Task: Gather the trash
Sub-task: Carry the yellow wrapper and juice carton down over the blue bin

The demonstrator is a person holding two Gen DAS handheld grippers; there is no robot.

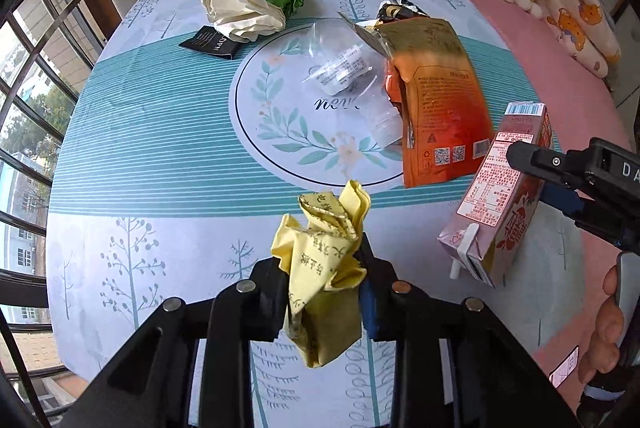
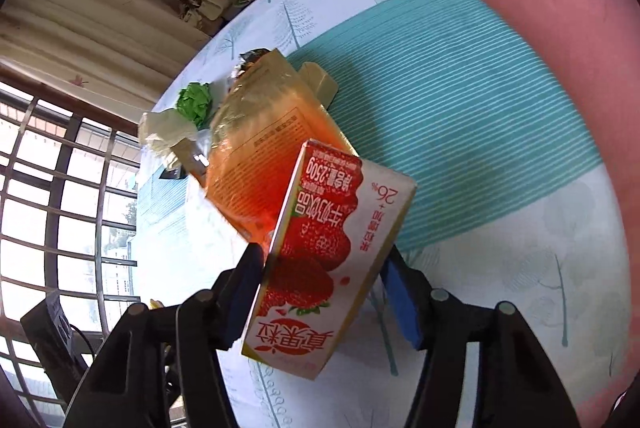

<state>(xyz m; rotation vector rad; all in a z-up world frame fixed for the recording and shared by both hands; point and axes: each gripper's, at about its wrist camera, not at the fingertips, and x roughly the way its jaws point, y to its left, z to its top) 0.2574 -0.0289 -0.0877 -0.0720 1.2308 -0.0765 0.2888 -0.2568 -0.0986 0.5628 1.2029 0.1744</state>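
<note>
While the left fingers (image 1: 320, 292) pinch yellow paper (image 1: 324, 268), only the right view shows fingers (image 2: 320, 292) clamping the carton's strawberry face (image 2: 320, 252).

Barred window (image 1: 28, 115), pink bed (image 1: 532, 39)

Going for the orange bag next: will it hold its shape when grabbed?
Probably not. The orange bag is thin foil, torn open and creased, so it likely crumples. It looks empty, so light. The glossy surface may slip between pads.

Crumpled yellow paper wrapper (image 1: 324, 268) with printed characters, pinched upright just above the table (image 1: 160, 155); pink strawberry milk carton (image 2: 320, 260) tilted over the table's near edge; orange snack bag (image 1: 436, 99) lying near the table's centre, beside a clear plastic bag (image 1: 344, 63).
</note>
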